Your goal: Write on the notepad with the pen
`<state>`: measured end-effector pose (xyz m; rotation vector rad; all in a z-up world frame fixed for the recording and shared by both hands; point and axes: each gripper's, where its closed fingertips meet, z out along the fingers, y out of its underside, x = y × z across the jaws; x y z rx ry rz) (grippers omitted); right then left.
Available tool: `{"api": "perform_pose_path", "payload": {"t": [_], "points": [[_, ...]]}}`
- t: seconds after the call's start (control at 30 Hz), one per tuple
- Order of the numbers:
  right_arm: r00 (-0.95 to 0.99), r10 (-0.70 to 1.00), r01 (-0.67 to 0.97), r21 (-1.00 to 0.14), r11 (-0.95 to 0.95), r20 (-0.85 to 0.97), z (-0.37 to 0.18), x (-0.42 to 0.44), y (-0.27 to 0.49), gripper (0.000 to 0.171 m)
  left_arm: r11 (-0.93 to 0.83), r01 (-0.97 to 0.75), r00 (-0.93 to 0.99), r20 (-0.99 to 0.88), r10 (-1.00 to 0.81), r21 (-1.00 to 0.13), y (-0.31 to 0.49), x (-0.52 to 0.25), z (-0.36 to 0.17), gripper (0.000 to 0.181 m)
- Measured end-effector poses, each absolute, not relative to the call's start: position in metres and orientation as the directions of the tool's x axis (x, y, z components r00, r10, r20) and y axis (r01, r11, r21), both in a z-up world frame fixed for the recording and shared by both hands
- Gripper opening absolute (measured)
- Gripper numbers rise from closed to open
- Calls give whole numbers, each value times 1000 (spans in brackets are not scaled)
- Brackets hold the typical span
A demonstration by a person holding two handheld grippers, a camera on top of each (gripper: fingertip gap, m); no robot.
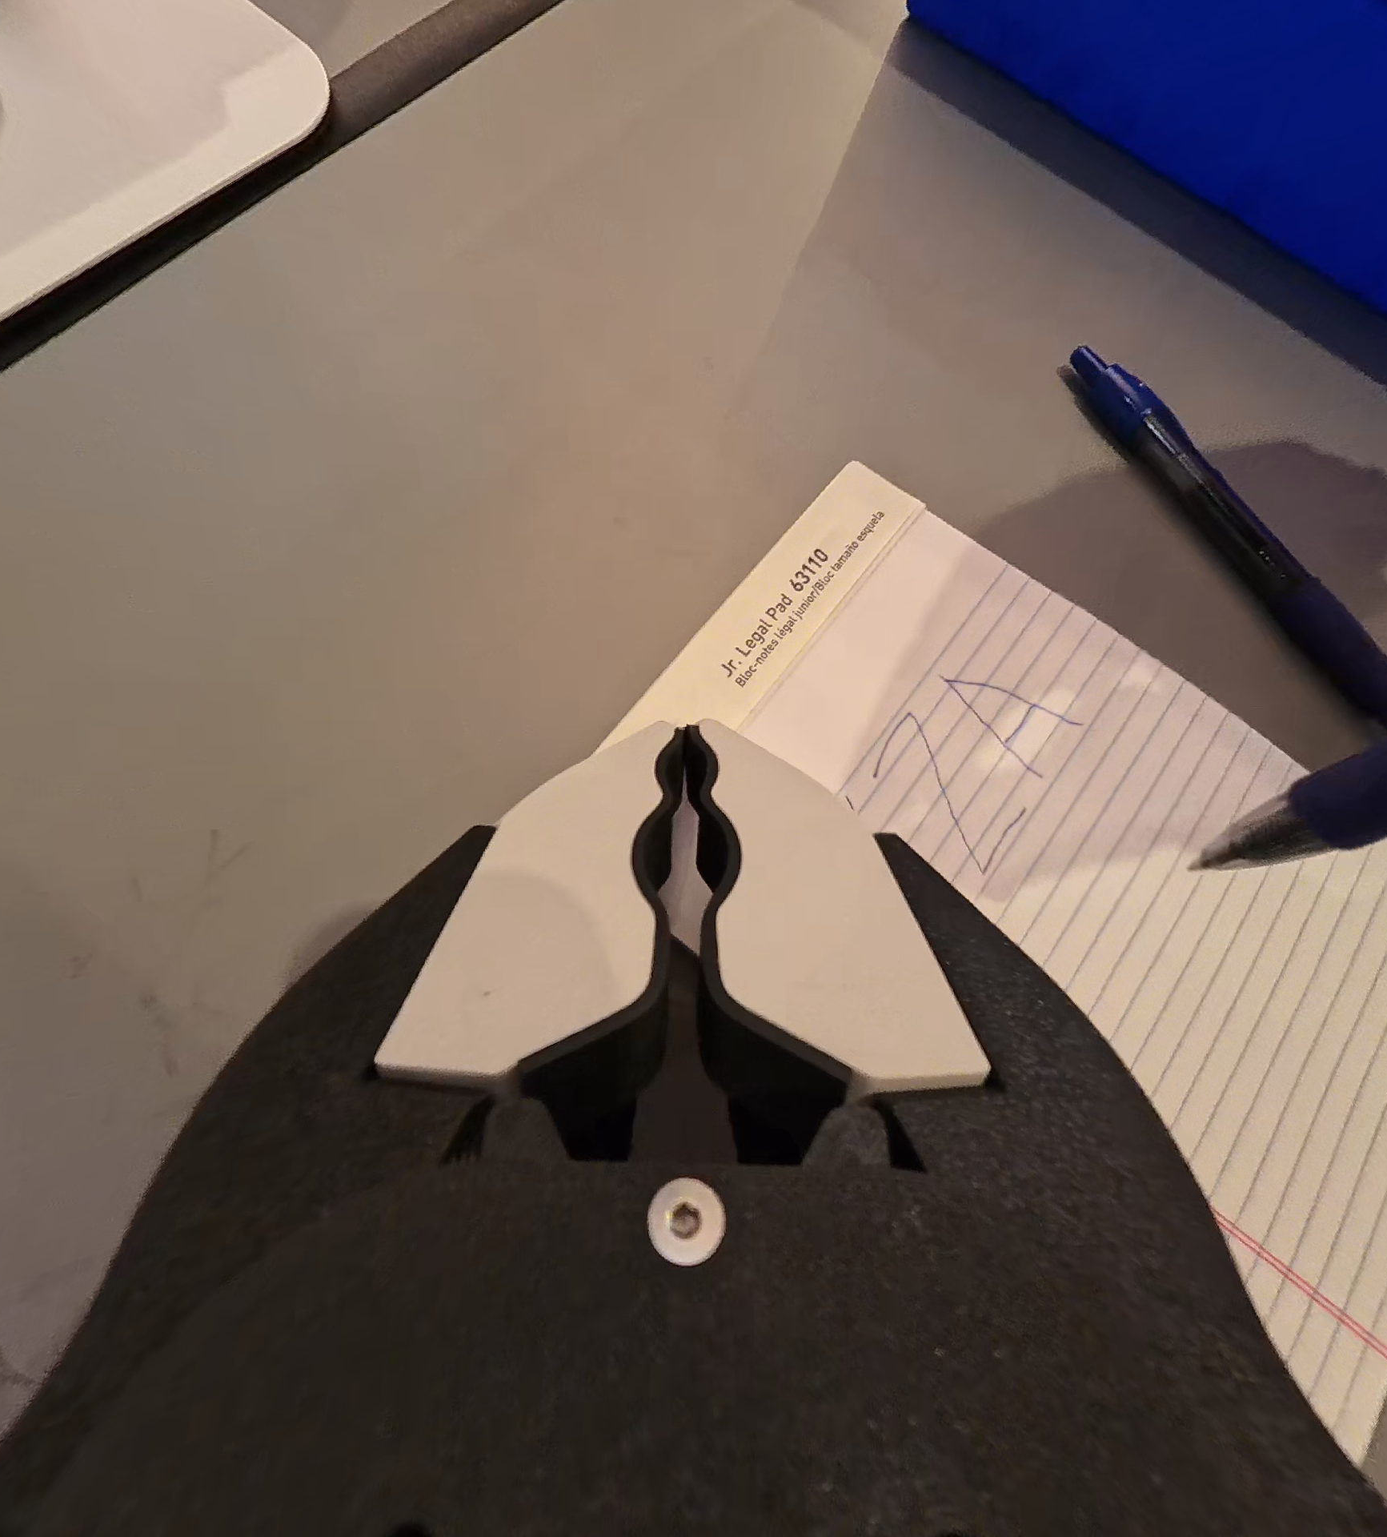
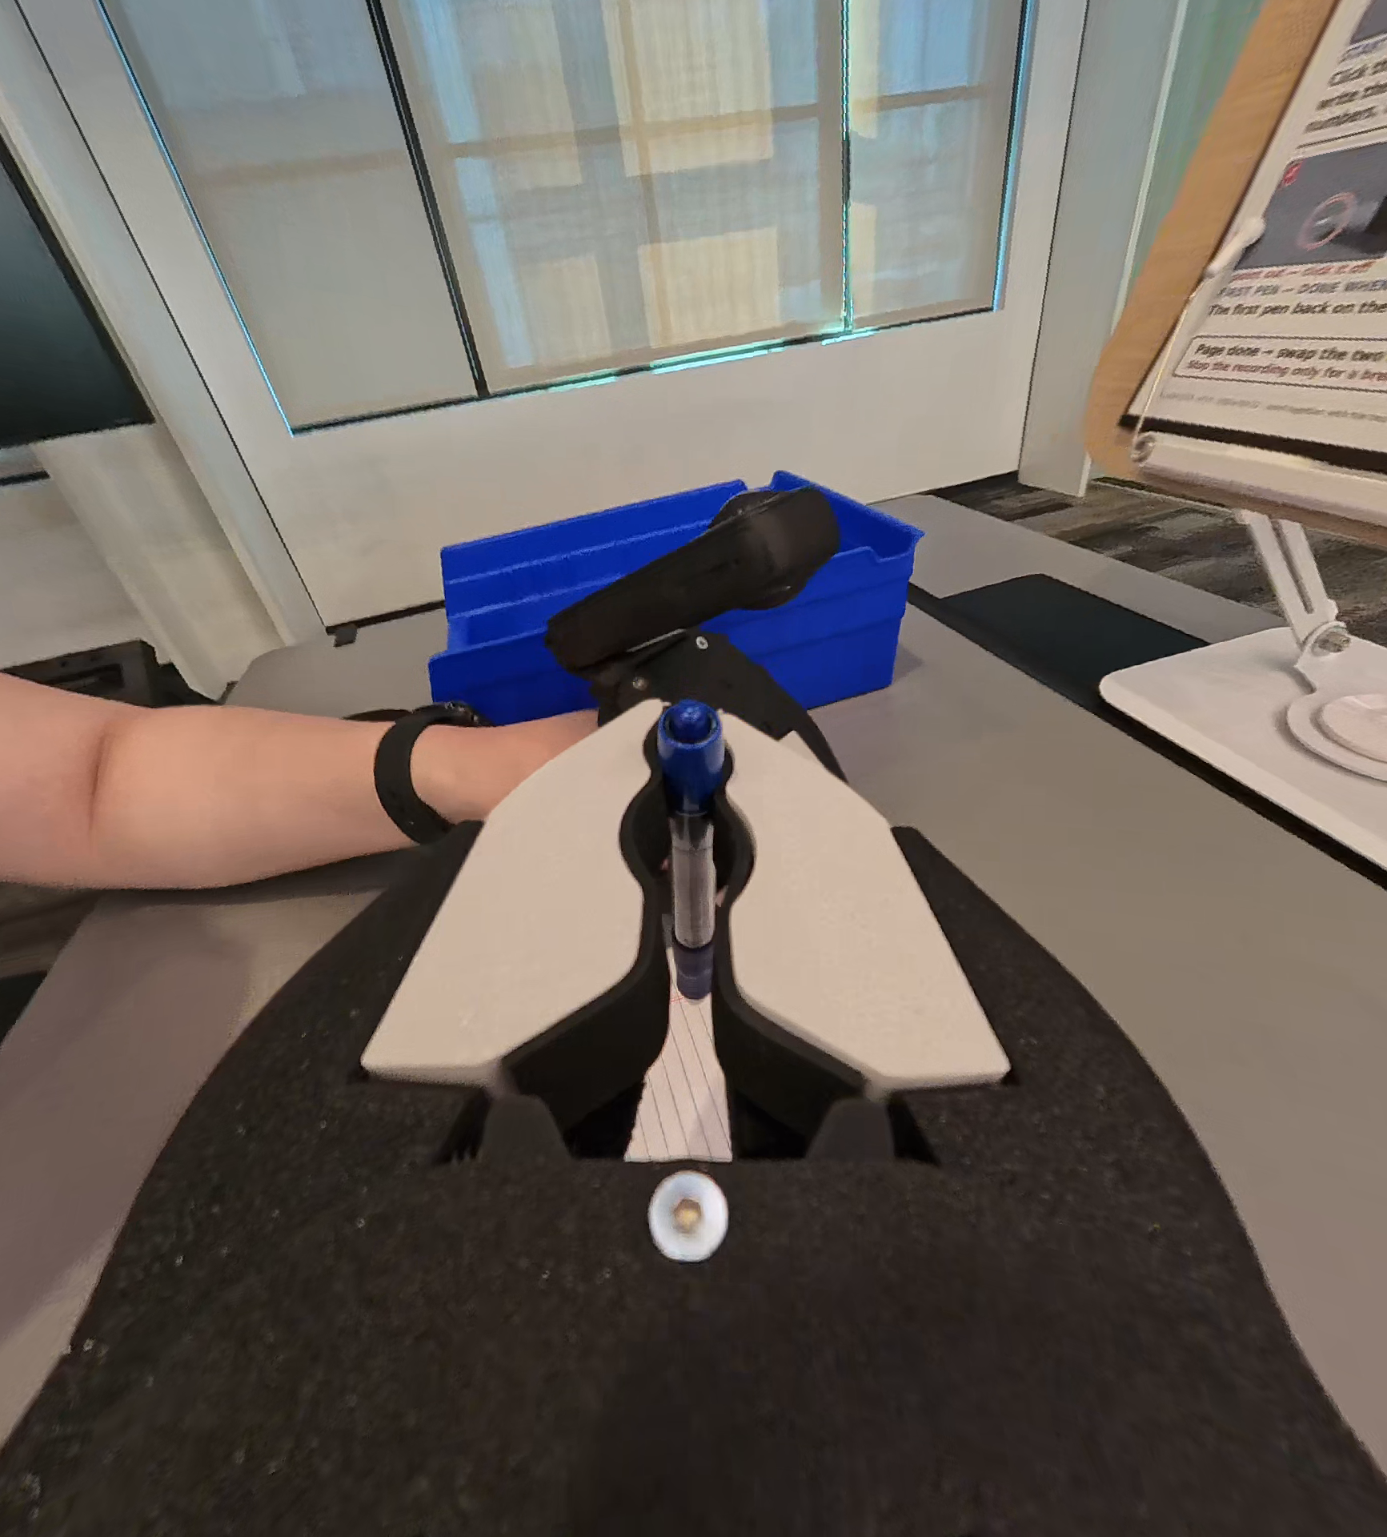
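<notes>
A white lined notepad (image 1: 1172,956) lies on the grey table (image 1: 424,499) with a few blue pen strokes (image 1: 981,748) near its top. My left gripper (image 1: 686,736) is shut and empty, its fingertips over the pad's top left corner. My right gripper (image 2: 690,748) is shut on a blue pen (image 2: 691,832), held upright with the clicker end up. In the left wrist view that pen (image 1: 1372,798) comes in from the right, tip just right of the strokes. I cannot tell whether the tip touches the paper. The pad (image 2: 681,1098) shows through the right gripper's gap.
A second blue pen (image 1: 1247,541) lies on the table beyond the pad. A blue bin (image 1: 1255,150) (image 2: 673,599) stands behind it. A white stand base (image 1: 91,166) (image 2: 1297,732) carries a tilted instruction sheet (image 2: 1297,249). A person's forearm (image 2: 174,790) with a black wristband reaches in from the left. About 15 cm separates my left fingertips from my right.
</notes>
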<state>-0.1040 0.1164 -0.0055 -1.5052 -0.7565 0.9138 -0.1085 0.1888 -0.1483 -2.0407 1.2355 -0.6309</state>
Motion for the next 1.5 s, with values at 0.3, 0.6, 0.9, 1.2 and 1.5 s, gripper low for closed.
{"api": "perform_pose_path", "payload": {"t": [0.3,0.6,0.9,1.2,1.5], "points": [[501,855,0,-988,-153,-133,-30,-127,118,4,-356,-559,431,105,-896,-749,189,-108,-148,0],[487,859,-20,-985,-171,-159,-39,-130,128,4,-354,-560,428,105,-898,-749,189,-108,-148,0],[460,869,-45,-982,-183,-183,-35,-127,126,4,-353,-561,426,105,-899,-749,189,-108,-148,0],[463,872,-6,-984,-176,-159,-40,-132,124,4,-351,-562,426,102,-899,-749,189,-107,-148,0],[468,878,59,-988,-143,-99,-46,-137,124,4,-353,-561,423,107,-900,-749,189,-107,-148,0]]}}
